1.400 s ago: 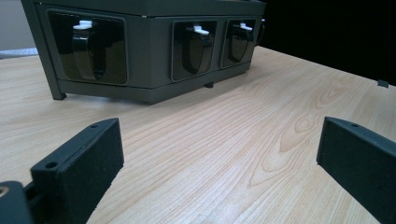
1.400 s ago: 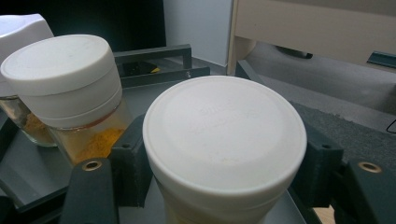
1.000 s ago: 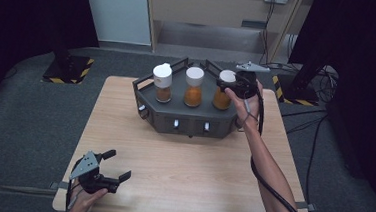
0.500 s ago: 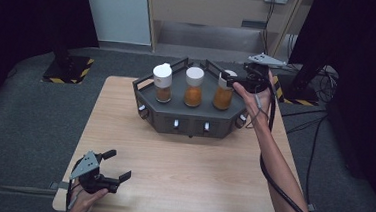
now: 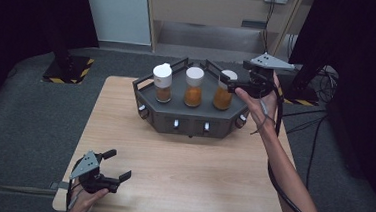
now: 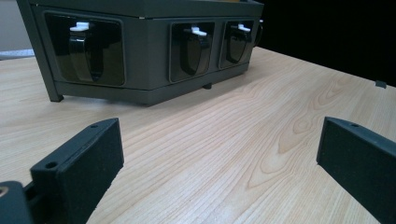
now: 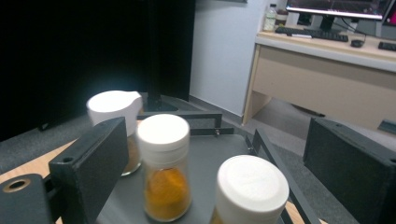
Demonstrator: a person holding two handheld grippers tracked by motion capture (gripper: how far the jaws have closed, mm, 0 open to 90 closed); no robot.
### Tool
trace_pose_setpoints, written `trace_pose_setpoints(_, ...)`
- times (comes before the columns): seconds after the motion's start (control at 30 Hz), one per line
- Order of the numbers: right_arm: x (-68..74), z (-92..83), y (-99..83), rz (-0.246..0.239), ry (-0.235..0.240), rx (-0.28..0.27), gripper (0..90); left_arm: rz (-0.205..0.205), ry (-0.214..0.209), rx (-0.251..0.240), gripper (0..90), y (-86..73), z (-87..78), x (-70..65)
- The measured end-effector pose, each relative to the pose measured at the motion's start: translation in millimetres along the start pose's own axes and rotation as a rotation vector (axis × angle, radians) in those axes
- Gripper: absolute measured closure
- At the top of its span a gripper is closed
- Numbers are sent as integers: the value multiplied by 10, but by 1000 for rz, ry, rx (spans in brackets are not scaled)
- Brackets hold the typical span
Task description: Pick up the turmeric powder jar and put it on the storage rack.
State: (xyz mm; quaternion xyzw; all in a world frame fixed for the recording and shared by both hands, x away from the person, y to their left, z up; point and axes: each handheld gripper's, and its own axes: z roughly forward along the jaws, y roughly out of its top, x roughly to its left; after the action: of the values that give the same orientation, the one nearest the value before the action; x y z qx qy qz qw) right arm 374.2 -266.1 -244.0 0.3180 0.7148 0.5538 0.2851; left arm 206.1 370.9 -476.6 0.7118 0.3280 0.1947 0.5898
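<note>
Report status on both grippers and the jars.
Right gripper jaws just opened, nothing between them, beside right jar. Left gripper open, low over table. Three jars upright on rack. Nothing in the way.

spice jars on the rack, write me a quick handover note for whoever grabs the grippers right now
Right gripper: its jaws have just been opening; nothing between them, beside the right jar.
Left gripper: open, empty, low over the table near its front left corner.
Things: three white-capped jars stand upright in a row on the dark rack.
Done: right jar let go on the rack.
Left: unclear from here; left jar and middle jar stand untouched.
</note>
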Motion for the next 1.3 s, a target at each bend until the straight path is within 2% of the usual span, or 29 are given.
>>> trace_pose_setpoints(0.23, 101, -277, -73, -46, 31, -11, 69, -5, 8, -2, 0, 0, -4, -9)
trace_pose_setpoints(0.37, 123, -428, -160, -56, 41, -16, 69, -2, 7, 3, 0, 5, -2, -10)
trace_pose_setpoints(0.57, 117, -591, -314, -44, 62, -20, 69, 2, 3, 8, 0, 1, 2, -4)
trace_pose_setpoints(0.93, 183, -820, -548, -38, 55, -25, 69, 14, -5, 10, 0, 4, -1, -11)
trace_pose_setpoints(1.13, 219, -1001, -702, -37, 32, -16, 69, 20, -7, 10, 0, 10, -4, -16)
trace_pose_setpoints(1.3, 194, -1147, -860, -14, 21, -2, 69, 15, -7, 4, 0, 1, -7, -11)
